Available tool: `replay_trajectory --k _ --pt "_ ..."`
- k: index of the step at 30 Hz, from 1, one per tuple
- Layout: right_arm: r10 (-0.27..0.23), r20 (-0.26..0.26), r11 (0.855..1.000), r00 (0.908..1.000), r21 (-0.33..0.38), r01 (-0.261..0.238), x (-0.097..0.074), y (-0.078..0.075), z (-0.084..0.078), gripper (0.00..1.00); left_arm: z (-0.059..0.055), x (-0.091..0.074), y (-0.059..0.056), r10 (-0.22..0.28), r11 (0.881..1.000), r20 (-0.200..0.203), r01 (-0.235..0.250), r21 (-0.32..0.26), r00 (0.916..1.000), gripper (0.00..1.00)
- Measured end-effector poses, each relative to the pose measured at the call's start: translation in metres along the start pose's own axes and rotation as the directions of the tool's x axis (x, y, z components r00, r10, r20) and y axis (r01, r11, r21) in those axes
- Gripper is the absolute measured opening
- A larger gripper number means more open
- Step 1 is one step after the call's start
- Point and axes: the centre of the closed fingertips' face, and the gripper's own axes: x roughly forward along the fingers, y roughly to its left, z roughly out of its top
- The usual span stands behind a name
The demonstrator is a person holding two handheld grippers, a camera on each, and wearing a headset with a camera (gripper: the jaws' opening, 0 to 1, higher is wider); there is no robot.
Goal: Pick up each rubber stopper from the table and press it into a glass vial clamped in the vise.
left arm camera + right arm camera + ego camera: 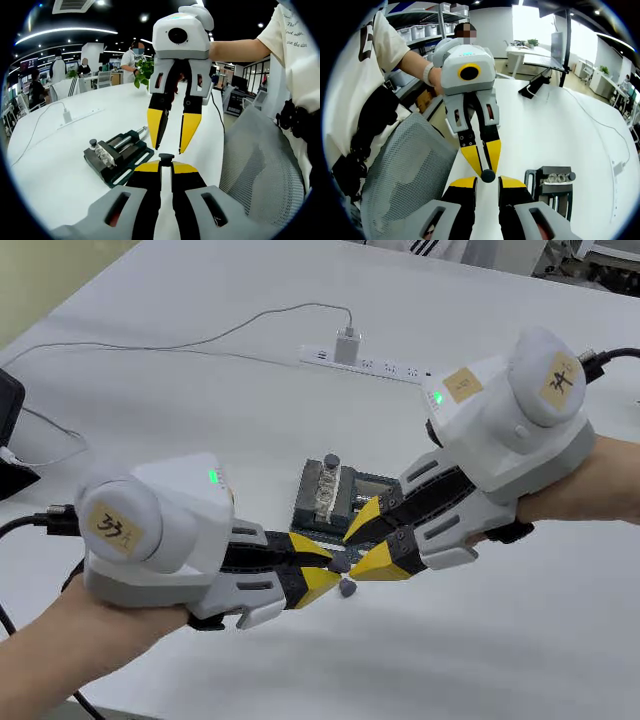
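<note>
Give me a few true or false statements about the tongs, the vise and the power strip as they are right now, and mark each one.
1. The left tongs are shut on a rubber stopper. True.
2. The right tongs are clamped on the vise. False: they are open, tip to tip with the left tongs and apart from the vise.
3. The vise sits on the white table, just beyond the meeting tips. True.
4. Nothing is plugged into the power strip. False: a white charger is plugged into it.
</note>
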Motion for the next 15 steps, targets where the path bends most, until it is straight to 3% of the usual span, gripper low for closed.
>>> replay_trajectory --k 15 --pt "0.015 -0.021 1.0 0.9997 -0.021 -0.015 0.0026 0.0035 -0.0011 0.09 0.0024 0.0028 -0.0046 -0.025 1.0 0.003 0.025 0.007 0.9997 0.03"
